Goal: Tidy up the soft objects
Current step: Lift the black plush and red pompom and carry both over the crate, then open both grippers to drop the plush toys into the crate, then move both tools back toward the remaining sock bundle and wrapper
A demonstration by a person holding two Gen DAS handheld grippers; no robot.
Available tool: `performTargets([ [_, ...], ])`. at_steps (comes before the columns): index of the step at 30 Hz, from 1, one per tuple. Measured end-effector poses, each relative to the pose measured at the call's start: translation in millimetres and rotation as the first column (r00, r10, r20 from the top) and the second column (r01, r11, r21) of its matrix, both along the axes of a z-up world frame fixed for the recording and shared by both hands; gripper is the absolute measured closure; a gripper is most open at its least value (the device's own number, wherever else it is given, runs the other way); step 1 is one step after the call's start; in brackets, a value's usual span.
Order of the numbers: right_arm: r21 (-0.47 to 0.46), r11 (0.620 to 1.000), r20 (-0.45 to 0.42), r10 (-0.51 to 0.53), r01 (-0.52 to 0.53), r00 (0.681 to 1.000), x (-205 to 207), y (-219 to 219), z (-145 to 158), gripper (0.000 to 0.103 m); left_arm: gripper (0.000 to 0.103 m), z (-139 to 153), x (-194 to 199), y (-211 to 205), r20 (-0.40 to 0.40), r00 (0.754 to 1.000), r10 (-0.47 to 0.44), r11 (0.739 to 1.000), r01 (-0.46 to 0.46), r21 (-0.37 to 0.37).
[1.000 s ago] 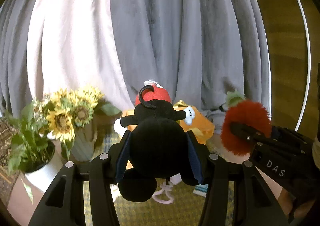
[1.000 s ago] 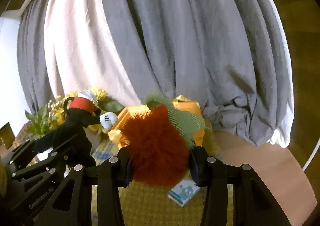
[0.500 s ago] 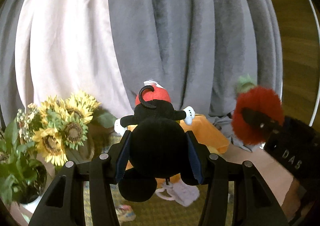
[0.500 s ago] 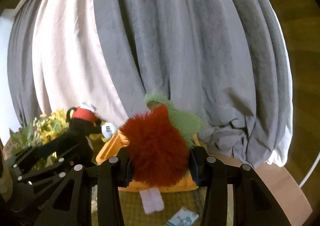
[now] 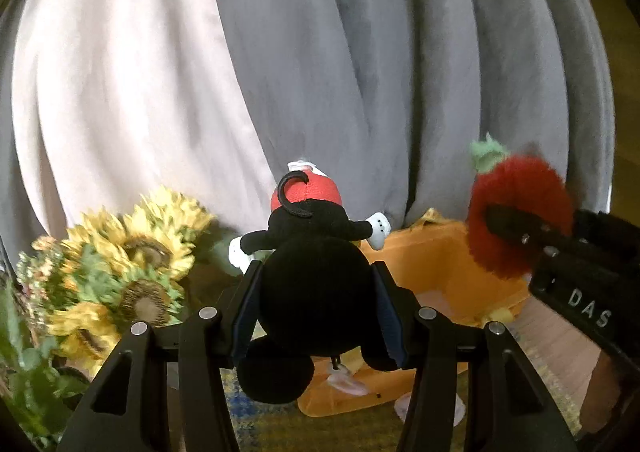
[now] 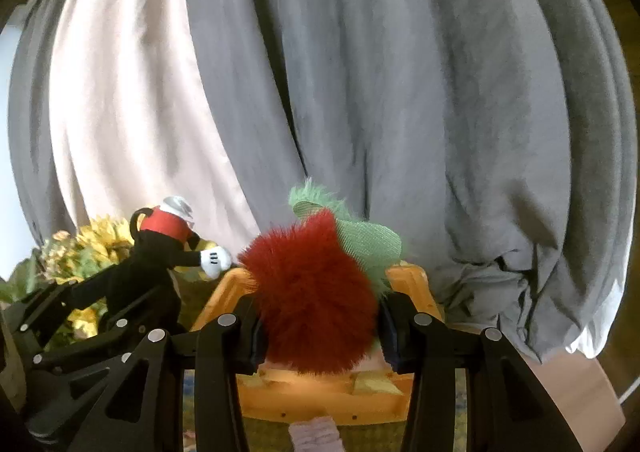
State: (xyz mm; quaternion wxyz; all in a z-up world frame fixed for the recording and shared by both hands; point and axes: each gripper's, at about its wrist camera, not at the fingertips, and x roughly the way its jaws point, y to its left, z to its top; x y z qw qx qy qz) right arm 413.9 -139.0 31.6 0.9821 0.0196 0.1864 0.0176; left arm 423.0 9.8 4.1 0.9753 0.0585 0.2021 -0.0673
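Grey and pale curtains point(image 6: 360, 92) are filling the upper frame. The orange bin point(image 6: 408, 284) is sitting open-topped at lower centre, sunflowers point(image 5: 132, 252) crowding its left edge. The right gripper point(image 6: 316, 316) is clamping the red furry plush point(image 6: 312, 292) above the bin — the left gripper point(image 5: 316, 292) is gripping the black mouse plush point(image 5: 312, 284) alongside.

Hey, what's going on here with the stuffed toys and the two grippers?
A person is tidying plush toys with two handheld grippers. The left gripper is clamped on a black mouse plush with red shorts, held upside down. The right gripper grips a fuzzy red strawberry plush with green leaves. Both toys are held up over an orange bin, not yet released. A sunflower bouquet stands to the left, with grey curtains behind.
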Motion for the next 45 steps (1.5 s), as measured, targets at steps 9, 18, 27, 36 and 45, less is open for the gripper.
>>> performTargets([
  [9, -0.045, 0.999, -0.065, 0.001, -0.004, 0.998, 35, -7, -26, 0.058, 0.051, -36, 30, -9, -0.101, 0.995, -0.006, 1.0, 0.007, 0.013],
  [18, 0.015, 0.999, -0.135, -0.033, 0.035, 0.99, 57, -29, -46, 0.058, 0.051, -44, 51, -23, -0.115, 0.993, -0.027, 0.999, 0.031, 0.031],
  [27, 0.058, 0.997, -0.198, -0.035, 0.047, 0.98, 81, -40, -62, 0.055, 0.046, -51, 80, -25, -0.184, 0.981, -0.066, 0.998, 0.066, -0.01],
  [36, 0.082, 0.993, -0.211, -0.07, 0.089, 0.975, 82, -48, -60, 0.035, 0.03, -38, 75, -26, -0.159, 0.982, -0.101, 0.995, 0.096, -0.039],
  [45, 0.058, 0.986, -0.155, -0.147, 0.157, 0.977, 48, -46, -31, 0.03, 0.03, -7, 42, -13, -0.121, 0.988, -0.097, 0.995, 0.092, -0.043],
])
